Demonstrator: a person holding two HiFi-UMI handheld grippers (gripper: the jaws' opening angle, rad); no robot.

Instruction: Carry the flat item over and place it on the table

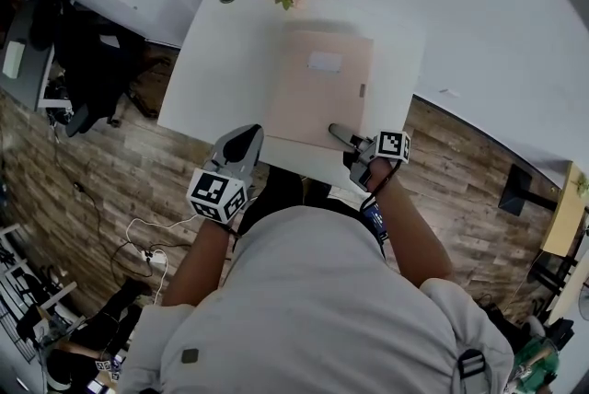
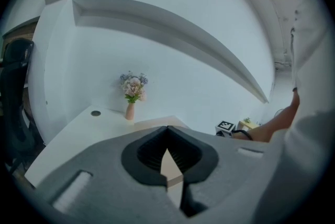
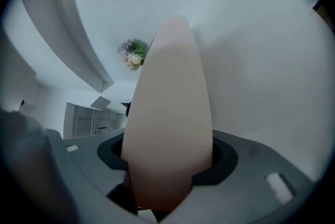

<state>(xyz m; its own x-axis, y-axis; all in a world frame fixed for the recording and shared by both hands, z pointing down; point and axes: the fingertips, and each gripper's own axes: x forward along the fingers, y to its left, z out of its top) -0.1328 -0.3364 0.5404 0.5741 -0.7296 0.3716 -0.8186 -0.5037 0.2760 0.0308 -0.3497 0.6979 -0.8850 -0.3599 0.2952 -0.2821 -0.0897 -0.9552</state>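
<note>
Pink flat item [image 1: 317,88] lies at frame centre on the white table [image 1: 212,79], its near edge clamped between the right gripper's [image 1: 337,132] jaws. Left gripper [image 1: 249,136], just beside the item's lower-left corner, has its jaws closed together on nothing.
</note>
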